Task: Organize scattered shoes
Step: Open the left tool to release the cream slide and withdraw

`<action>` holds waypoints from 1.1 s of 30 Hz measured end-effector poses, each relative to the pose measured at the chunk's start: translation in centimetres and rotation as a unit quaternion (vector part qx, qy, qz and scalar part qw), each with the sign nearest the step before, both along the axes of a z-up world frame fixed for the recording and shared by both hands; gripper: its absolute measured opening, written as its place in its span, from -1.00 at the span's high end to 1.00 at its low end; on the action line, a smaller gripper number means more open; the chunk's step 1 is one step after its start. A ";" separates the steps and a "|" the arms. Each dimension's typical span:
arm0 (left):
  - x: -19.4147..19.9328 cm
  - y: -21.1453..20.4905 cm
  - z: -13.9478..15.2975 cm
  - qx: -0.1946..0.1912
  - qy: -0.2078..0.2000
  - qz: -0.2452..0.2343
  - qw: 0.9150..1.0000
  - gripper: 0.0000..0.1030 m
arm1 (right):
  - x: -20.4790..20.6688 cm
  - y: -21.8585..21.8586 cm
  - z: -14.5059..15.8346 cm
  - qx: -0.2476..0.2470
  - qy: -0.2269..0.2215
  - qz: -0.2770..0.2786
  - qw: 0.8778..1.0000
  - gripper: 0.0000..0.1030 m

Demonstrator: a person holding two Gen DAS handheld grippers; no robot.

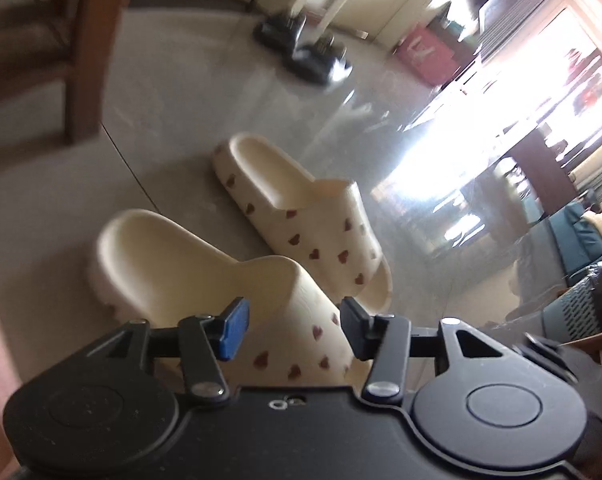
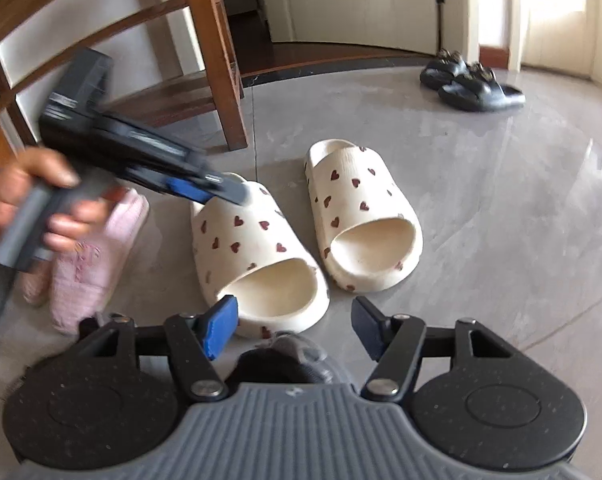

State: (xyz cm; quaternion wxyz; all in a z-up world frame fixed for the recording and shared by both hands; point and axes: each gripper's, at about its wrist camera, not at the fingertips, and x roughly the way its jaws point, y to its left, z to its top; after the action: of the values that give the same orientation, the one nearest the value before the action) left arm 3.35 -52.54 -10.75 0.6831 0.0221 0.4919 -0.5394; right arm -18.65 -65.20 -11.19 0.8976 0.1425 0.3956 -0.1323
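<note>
Above cream slipper [image 1: 205, 276], left hand-held gripper [image 1: 293, 330] gapes, empty.

Daylight from the window [image 1: 561, 92] overexposes the left view; glare streaks the floor [image 1: 341, 128]. Motion blur throughout. Fisheye bends edges.
</note>
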 end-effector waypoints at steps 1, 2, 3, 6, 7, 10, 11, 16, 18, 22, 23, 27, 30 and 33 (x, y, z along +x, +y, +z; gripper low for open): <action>-0.1 1.3 0.7 -0.007 0.009 0.005 1.000 -0.09 | 0.3 -0.1 -0.1 -0.014 0.004 0.011 1.000 -0.29; -0.3 2.5 1.3 -0.012 0.024 0.008 1.000 -0.10 | 0.9 -0.2 -0.3 -0.035 0.011 0.027 0.999 -0.29; -0.5 3.2 1.5 -0.013 0.033 0.010 0.999 -0.13 | 1.3 -0.3 -0.5 -0.048 0.015 0.035 0.998 -0.29; -2.3 6.0 1.8 -0.008 0.054 0.014 0.998 -0.15 | 3.1 -1.1 -1.0 -0.071 0.033 0.066 0.995 -0.29; -2.8 6.4 1.7 -0.003 0.060 0.014 0.998 -0.16 | 3.6 -1.4 -1.2 -0.065 0.040 0.074 0.994 -0.29; -3.7 6.6 0.5 0.027 0.070 0.019 0.997 -0.17 | 5.3 -1.9 -1.8 -0.045 0.061 0.100 0.992 -0.29; -3.9 6.5 0.1 0.037 0.072 0.025 0.996 -0.17 | 6.0 -1.8 -2.1 -0.051 0.070 0.109 0.990 -0.29; -3.2 4.8 -2.2 0.091 0.102 0.059 0.989 -0.17 | 7.6 -1.6 -3.5 -0.075 0.093 0.118 0.986 -0.29; -2.4 3.5 -3.4 0.116 0.113 0.066 0.985 -0.17 | 8.0 -2.0 -4.3 -0.071 0.101 0.112 0.986 -0.29; -1.5 1.6 -4.6 0.128 0.124 0.088 0.980 -0.17 | 8.4 -3.1 -5.2 -0.044 0.107 0.100 0.988 -0.29; -1.2 1.1 -4.7 0.128 0.114 0.100 0.980 -0.17 | 8.6 -3.5 -5.5 -0.036 0.107 0.096 0.989 -0.29; 0.3 -0.2 -4.2 0.107 0.084 0.123 0.983 -0.17 | 9.1 -4.2 -5.9 -0.035 0.099 0.085 0.991 -0.30; 0.8 -1.1 -3.2 0.072 0.063 0.133 0.986 -0.17 | 9.5 -4.7 -6.3 -0.026 0.090 0.076 0.993 -0.31; 0.3 -2.0 -2.0 0.038 0.017 0.121 0.992 -0.17 | 9.7 -4.8 -6.5 -0.021 0.081 0.070 0.994 -0.31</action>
State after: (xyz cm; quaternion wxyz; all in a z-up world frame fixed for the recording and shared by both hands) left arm 3.69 -54.59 -12.79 0.7333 -0.0207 0.5230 -0.4340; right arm -8.99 -69.95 -17.72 0.8727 0.0845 0.4728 -0.0881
